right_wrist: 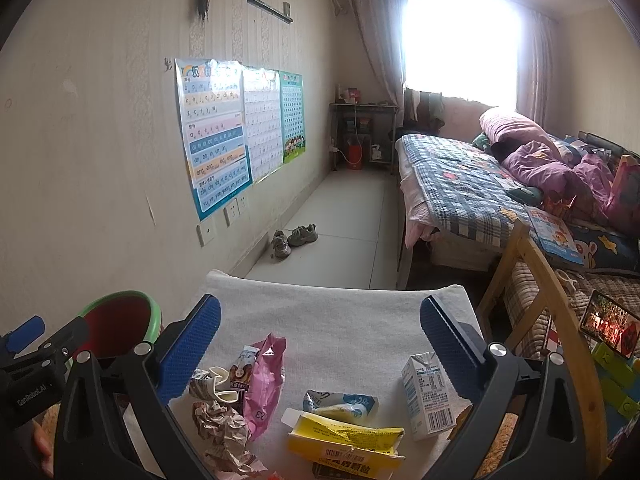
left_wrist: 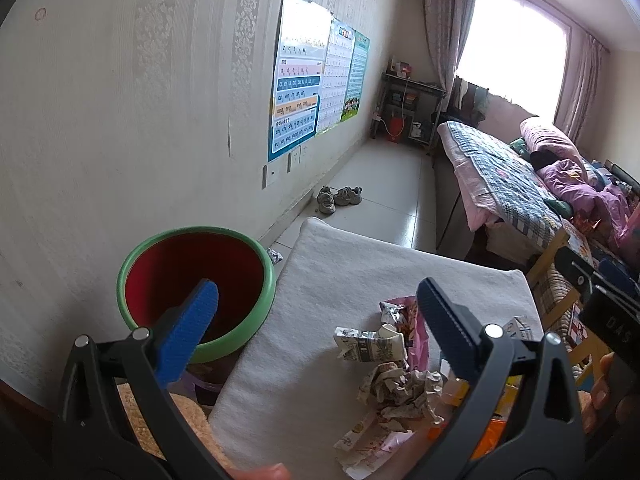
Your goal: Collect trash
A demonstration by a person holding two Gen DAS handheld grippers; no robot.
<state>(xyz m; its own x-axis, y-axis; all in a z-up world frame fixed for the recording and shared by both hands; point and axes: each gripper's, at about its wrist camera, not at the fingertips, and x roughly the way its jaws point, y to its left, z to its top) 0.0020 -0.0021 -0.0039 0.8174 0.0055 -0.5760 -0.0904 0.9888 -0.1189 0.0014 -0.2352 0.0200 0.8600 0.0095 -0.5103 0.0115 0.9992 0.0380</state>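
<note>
Both tools, left (left_wrist: 316,312) and right (right_wrist: 320,336), hung released; light crumpled paper wrappers (right_wrist: 224,436) could slip beside the green-rimmed red bin (left_wrist: 196,280).

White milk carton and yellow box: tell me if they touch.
Apart. The right wrist view shows a strip of white cloth between the upright white milk carton and the torn yellow box.

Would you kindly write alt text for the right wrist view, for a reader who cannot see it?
The open right gripper hovers over a white-covered table strewn with trash: crumpled paper, a pink wrapper, a yellow box and an upright carton. A green-rimmed red bin stands left; a bed lies behind.
</note>
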